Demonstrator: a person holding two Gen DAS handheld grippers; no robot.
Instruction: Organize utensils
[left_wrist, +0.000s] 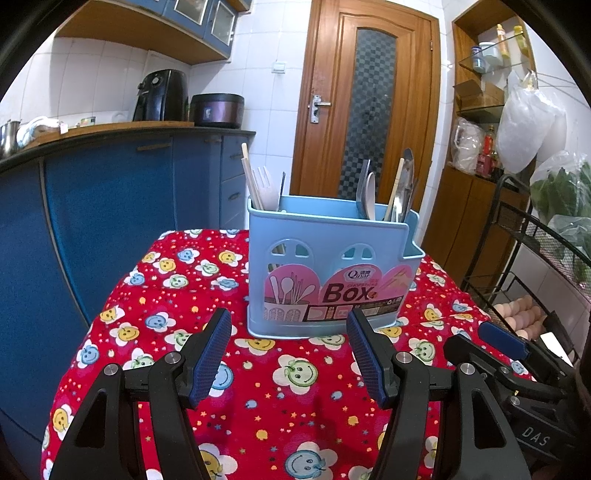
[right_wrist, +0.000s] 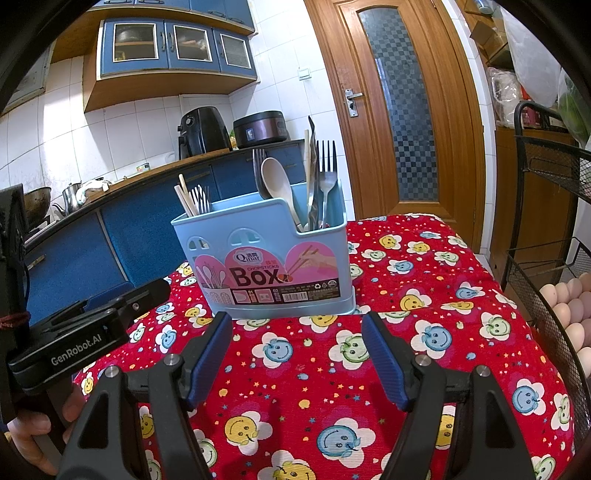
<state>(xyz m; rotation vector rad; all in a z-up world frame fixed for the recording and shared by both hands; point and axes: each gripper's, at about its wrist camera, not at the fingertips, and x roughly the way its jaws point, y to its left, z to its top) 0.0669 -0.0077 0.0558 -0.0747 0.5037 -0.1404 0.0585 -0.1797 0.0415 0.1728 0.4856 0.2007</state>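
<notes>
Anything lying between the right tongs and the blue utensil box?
Nothing: only bare red smiley tablecloth separates the open right tongs from the utensil box, clear in the right wrist view.

A table is covered by a red cloth (left_wrist: 280, 413) printed with smiling flower faces. A light blue plastic utensil box (left_wrist: 332, 273) stands upright on its far middle part.

We see bright, even light, glare on the wall tiles (right_wrist: 122, 122), perhaps daylight; edges bend and darken.
</notes>
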